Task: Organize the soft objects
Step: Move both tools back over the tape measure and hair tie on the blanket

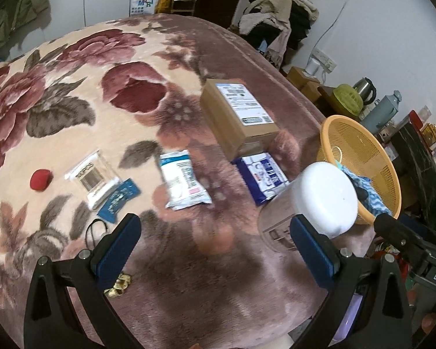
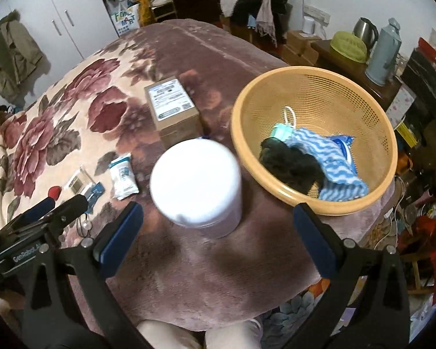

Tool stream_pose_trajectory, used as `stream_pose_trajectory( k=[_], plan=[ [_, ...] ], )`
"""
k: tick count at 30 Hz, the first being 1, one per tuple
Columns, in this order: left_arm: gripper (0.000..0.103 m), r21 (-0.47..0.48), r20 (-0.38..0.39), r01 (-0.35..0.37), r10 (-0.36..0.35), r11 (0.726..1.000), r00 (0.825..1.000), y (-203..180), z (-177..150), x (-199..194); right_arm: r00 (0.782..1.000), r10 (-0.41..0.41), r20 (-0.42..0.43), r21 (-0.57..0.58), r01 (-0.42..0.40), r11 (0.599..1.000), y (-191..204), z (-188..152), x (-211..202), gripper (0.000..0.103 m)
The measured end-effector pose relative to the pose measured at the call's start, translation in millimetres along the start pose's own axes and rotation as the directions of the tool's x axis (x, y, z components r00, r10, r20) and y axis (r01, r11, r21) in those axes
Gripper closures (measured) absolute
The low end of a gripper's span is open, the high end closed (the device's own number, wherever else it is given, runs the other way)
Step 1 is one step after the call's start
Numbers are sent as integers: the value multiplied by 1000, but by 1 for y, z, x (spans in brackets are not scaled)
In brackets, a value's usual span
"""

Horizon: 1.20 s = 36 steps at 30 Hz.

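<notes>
Beside the basket [image 2: 276, 93] rim, both tools gape over bare blanket [image 2: 206, 261].

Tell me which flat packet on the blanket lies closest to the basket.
The dark blue packet, just below the cardboard box; the white packet and the clear one lie farther left.

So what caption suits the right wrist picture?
Open right gripper above a white-lidded jar, beside an orange basket holding soft cloths.
</notes>
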<state>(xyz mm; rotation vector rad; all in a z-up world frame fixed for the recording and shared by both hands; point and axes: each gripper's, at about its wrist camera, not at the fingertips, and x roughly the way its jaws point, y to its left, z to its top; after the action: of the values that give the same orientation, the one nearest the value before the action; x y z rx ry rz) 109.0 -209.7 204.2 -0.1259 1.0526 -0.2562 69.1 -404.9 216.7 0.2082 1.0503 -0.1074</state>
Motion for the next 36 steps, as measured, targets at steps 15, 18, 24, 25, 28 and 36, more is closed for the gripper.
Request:
stream_pose_trajectory(
  k=[15, 18, 24, 25, 28, 36],
  plan=[
    [1, -67, 3, -41, 41, 997, 999, 66, -18, -17, 999, 23, -25, -81, -25, 996, 59, -16, 7, 0],
    [1, -81, 2, -52, 52, 995, 999, 80, -21, -20, 999, 30, -32, -102, -34, 994, 73, -21, 10, 0],
    [1, -101, -7, -68, 67, 993, 998, 105, -29, -22, 997, 48, -53, -131, -55, 990, 97, -30, 20, 0],
    [1, -105, -9, -70, 70, 992, 998, 108, -30, -22, 997, 51, -58, -135, -58, 989, 101, -31, 21, 0],
    [1, -115, -14, -79, 78, 990, 997, 118, -34, -21, 996, 54, -71, -151, -64, 986, 111, -35, 26, 0],
    [1, -155, -43, -103, 98, 982, 994, 146, -45, -13, 993, 60, -106, -172, -78, 982, 128, -46, 41, 0]
  ],
)
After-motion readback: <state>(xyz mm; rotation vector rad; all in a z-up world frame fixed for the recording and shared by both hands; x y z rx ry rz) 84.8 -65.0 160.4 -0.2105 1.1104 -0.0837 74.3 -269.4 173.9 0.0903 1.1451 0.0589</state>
